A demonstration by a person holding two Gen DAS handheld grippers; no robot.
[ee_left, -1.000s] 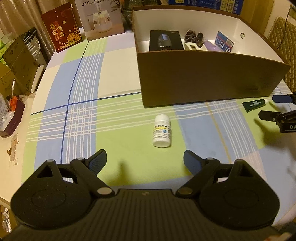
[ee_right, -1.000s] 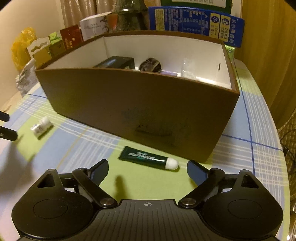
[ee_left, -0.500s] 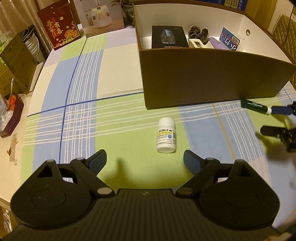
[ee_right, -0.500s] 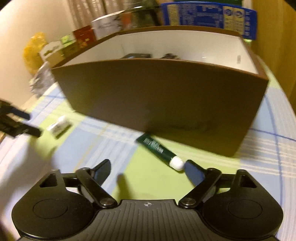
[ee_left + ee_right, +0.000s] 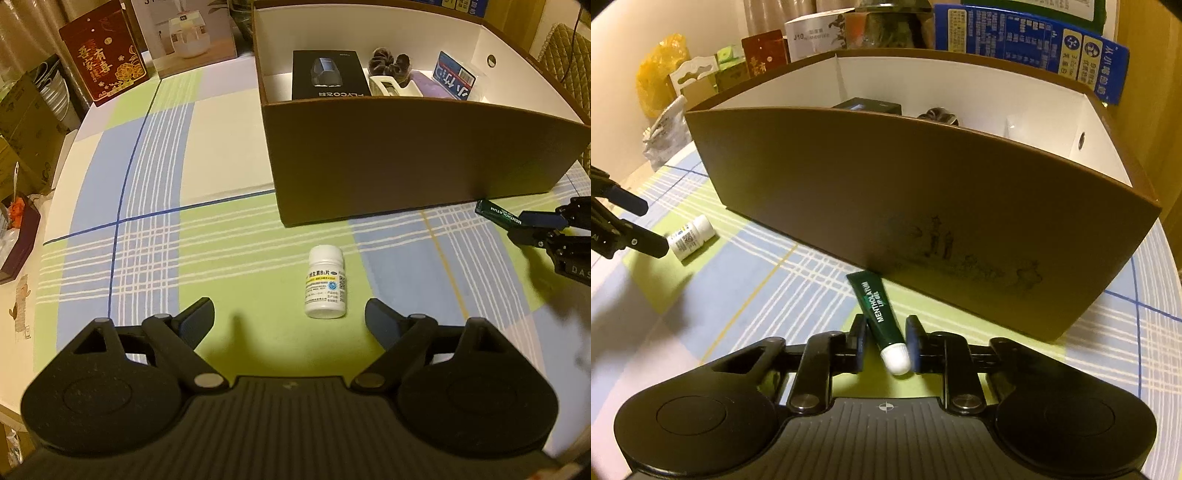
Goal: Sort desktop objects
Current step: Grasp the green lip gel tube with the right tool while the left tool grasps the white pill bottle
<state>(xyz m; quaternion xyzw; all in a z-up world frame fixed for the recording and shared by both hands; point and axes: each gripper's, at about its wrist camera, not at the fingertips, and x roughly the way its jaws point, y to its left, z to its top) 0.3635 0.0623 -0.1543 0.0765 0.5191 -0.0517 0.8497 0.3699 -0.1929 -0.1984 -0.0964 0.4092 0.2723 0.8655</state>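
The right gripper [image 5: 886,345] has just been closing, and its jaws now stand narrow on the tube [image 5: 879,314], pinching it near the white cap end. The tube lies flat on the bench [image 5: 775,295], its far end just under the near wall of the box [image 5: 923,206].

The grip looks the weak point. It sits at the very end of a soft, tapering tube, so on lifting the long body may droop or swing, and the smooth cap could slide out from between the pads. If the tail swings toward the box it may catch on the near wall. That wall is tall, so the tube must rise well above its rim before going over; a low carry would knock the wall.

The left gripper [image 5: 290,319] hangs above the bench with jaws wide and nothing between them; the bottle [image 5: 325,282] lies on its side in front of the box, just beyond the fingertips and nearer the right one. Being round and on its side, it could roll away if one finger touches first.

Inside the box, things crowd the far side; the part behind the near wall is hidden, so free floor there cannot be judged. In front of the box the bench is open between bottle and tube, and the two grippers are well apart. Left of the box the cloth is bare.
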